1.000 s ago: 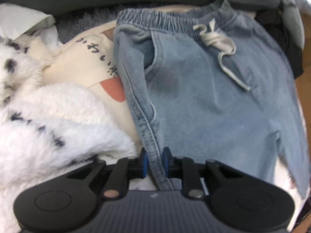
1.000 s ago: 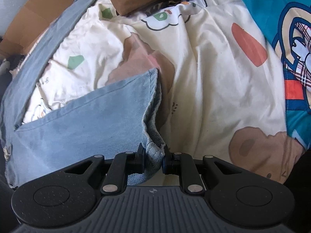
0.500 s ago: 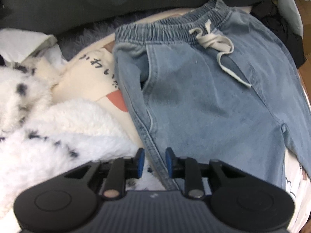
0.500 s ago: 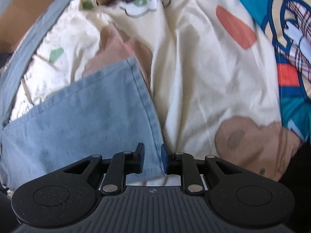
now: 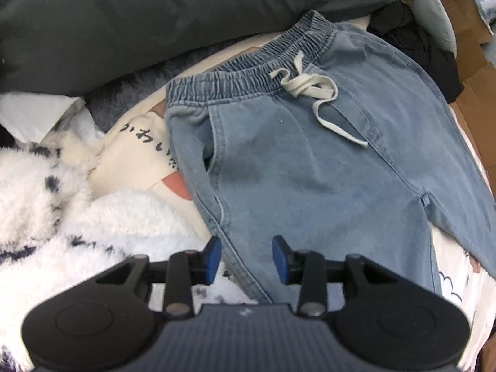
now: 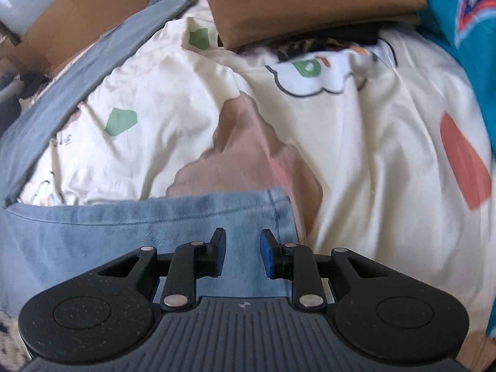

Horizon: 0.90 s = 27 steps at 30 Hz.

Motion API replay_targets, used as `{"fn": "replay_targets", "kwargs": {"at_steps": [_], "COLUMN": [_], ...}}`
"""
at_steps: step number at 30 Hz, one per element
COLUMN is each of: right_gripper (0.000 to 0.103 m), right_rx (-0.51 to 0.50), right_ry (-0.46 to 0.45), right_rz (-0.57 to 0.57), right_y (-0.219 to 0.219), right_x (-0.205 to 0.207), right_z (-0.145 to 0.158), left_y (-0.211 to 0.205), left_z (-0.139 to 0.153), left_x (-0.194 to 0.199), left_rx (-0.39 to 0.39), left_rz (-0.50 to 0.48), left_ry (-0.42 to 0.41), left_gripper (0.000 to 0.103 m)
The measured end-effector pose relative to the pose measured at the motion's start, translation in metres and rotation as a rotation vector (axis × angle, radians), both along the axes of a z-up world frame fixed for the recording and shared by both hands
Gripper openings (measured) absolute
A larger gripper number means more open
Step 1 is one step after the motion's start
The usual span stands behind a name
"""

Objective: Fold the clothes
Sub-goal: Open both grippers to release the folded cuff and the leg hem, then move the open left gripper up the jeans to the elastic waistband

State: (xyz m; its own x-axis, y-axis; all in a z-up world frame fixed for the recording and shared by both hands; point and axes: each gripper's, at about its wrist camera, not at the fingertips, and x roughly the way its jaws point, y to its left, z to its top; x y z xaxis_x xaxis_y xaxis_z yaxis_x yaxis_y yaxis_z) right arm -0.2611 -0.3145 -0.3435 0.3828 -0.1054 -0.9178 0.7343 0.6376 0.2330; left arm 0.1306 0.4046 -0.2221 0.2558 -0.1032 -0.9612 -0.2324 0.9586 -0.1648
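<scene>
Below the left hand-held gripper (image 5: 246,259), light-blue jeans (image 5: 310,161) lie flat on a cream printed sheet (image 5: 139,145), waistband far, fluffy white blanket (image 5: 77,217) left; jaws just opening, side seam between them, unpinched. Right hand-held gripper (image 6: 243,255): jaws just opening over the jeans' leg hem (image 6: 186,217), released; brown folded cloth (image 6: 303,0) far.

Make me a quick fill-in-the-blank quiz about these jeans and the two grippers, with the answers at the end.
1. The jeans have a drawstring coloured ____.
2. The left gripper, its jaws just opening, is ____, gripping nothing.
3. The folded brown cloth lies on the ____ side of the cream sheet.
Missing words: white; open; far
</scene>
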Motion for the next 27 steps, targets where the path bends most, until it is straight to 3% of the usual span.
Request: {"fn": "replay_targets", "kwargs": {"at_steps": [9,13,17,20,22,27], "right_gripper": [0.035,0.054,0.054,0.047,0.024,0.018], "right_rx": [-0.072,-0.077,-0.096,-0.125,-0.146,-0.166], "right_ry": [0.058,0.123,0.132,0.134,0.134,0.118], "right_rz": [0.037,0.069,0.112,0.155,0.181,0.17], "right_y": [-0.006,-0.008,-0.006,-0.001,0.003,0.004], "right_x": [0.016,0.027,0.036,0.039,0.039,0.035], "right_z": [-0.02,-0.034,-0.04,-0.038,-0.036,-0.021], "left_y": [-0.014,-0.02,-0.026,-0.027,-0.026,-0.023], "left_z": [-0.009,-0.015,-0.012,-0.008,-0.006,-0.004], "left_x": [0.0,0.0,0.001,0.002,0.002,0.0], "left_rx": [0.008,0.021,0.026,0.038,0.041,0.052], "left_rz": [-0.033,-0.039,-0.06,-0.066,-0.058,-0.047], "left_ry": [0.019,0.039,0.032,0.026,0.022,0.019], "left_gripper": [0.039,0.039,0.039,0.039,0.039,0.039]}}
